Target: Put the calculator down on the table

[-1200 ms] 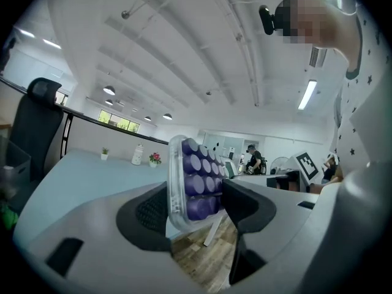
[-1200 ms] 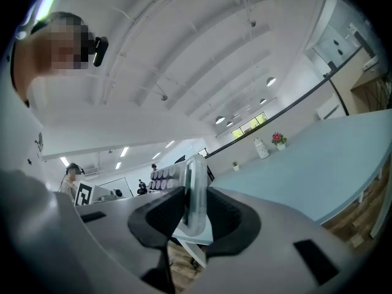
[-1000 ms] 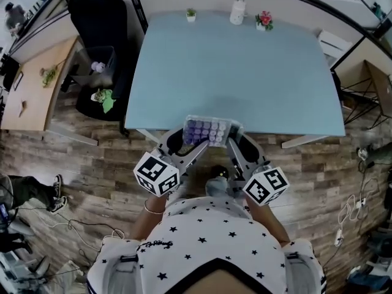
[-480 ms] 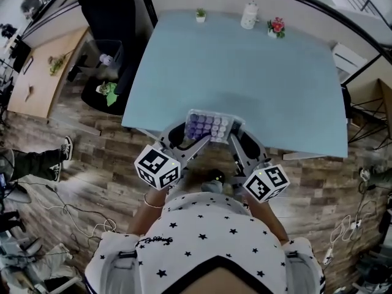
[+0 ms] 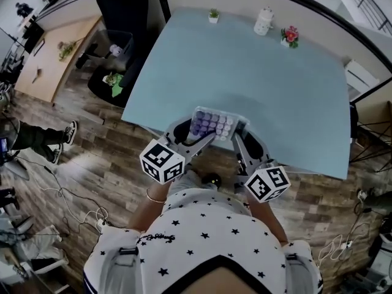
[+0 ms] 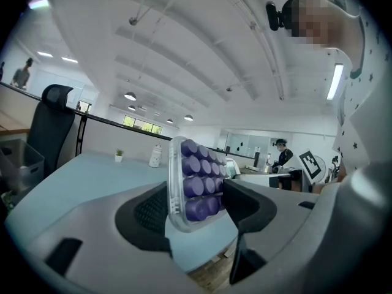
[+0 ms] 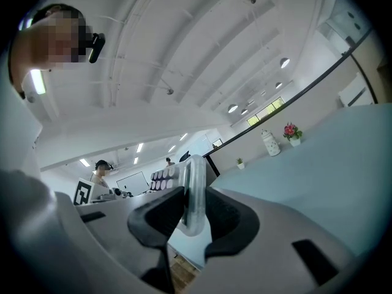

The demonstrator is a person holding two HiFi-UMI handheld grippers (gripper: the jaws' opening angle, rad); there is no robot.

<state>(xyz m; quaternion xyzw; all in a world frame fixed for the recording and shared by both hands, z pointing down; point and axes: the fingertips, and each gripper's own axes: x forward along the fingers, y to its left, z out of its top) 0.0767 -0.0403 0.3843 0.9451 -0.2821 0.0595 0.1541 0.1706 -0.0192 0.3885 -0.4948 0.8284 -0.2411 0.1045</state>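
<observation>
Both grippers hold the calculator between them at the table's near edge.

Left gripper: in its own view the left gripper stands with its jaws wide and set on the calculator. One pad lies against the back of the clear case and the other against the face with the purple keys. We record a firm hold with the jaws far apart.

Right gripper: in its own view the right gripper has its jaws about half closed. They pinch the thin clear edge of the calculator, one pad on each side. We record a hold here as well.

Calculator: it is seen from the head view over the near edge of the table, keys upward, with both grippers reaching to it from the floor side of that edge. In the gripper views the table runs on beyond it, and a strip of wood floor shows under the jaws. The calculator appears clear of the table top. We cannot confirm any contact with it.

Table: the top is pale blue. Along its far edge stand a small plant, a white jar and a flower pot, all well apart from the calculator. A black chair stands beyond the table's far left corner.
</observation>
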